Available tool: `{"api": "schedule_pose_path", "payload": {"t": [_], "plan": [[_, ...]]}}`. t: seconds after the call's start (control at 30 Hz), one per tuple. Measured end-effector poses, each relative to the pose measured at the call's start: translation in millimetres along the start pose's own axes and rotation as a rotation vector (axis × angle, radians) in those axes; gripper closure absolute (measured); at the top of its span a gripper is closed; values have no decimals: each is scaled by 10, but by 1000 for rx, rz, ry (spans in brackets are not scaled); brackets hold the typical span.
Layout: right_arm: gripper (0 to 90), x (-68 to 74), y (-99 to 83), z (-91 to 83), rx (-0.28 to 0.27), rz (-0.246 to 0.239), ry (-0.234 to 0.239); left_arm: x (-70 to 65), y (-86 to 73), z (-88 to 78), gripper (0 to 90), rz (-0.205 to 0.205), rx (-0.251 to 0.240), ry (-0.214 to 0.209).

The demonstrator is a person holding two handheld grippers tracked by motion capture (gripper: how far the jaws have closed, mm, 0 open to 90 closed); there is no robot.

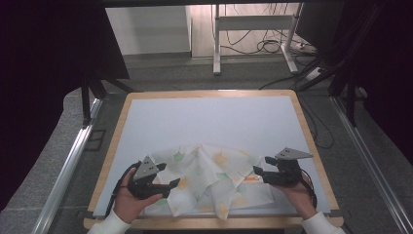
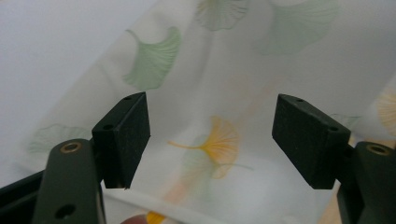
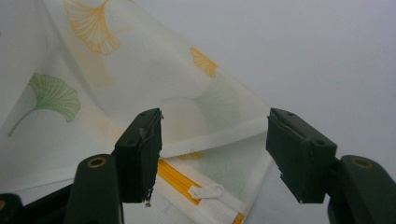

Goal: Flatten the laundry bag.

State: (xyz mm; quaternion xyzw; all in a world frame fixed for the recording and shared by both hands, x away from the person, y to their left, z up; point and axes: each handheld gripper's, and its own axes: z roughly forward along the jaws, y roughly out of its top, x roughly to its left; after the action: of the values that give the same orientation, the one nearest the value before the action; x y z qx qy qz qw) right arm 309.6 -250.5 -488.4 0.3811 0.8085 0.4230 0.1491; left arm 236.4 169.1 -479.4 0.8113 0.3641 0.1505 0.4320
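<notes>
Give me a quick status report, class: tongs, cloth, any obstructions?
Left tongs open, at the cloth's left edge. Right tongs open, at its right corner by the yellow zipper. Leaf-print cloth rumpled on the table. Nothing in the way.

One cloth (image 1: 209,178) – two grippers – one table (image 1: 209,92)
</notes>
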Motion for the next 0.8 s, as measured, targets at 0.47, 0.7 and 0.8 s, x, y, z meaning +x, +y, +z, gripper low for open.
{"api": "schedule_pose_path", "payload": {"t": [0.47, 0.7, 0.8], "plan": [[350, -12, -18, 28, 22, 6, -2, -560, -30, 349, 73, 129, 91, 13], [347, -2, -22, 34, 25, 8, -1, -667, -39, 568, 95, 182, 142, 66], [345, 19, -21, 26, 24, 9, 4, -619, -56, 575, 201, 157, 146, 68]]}}
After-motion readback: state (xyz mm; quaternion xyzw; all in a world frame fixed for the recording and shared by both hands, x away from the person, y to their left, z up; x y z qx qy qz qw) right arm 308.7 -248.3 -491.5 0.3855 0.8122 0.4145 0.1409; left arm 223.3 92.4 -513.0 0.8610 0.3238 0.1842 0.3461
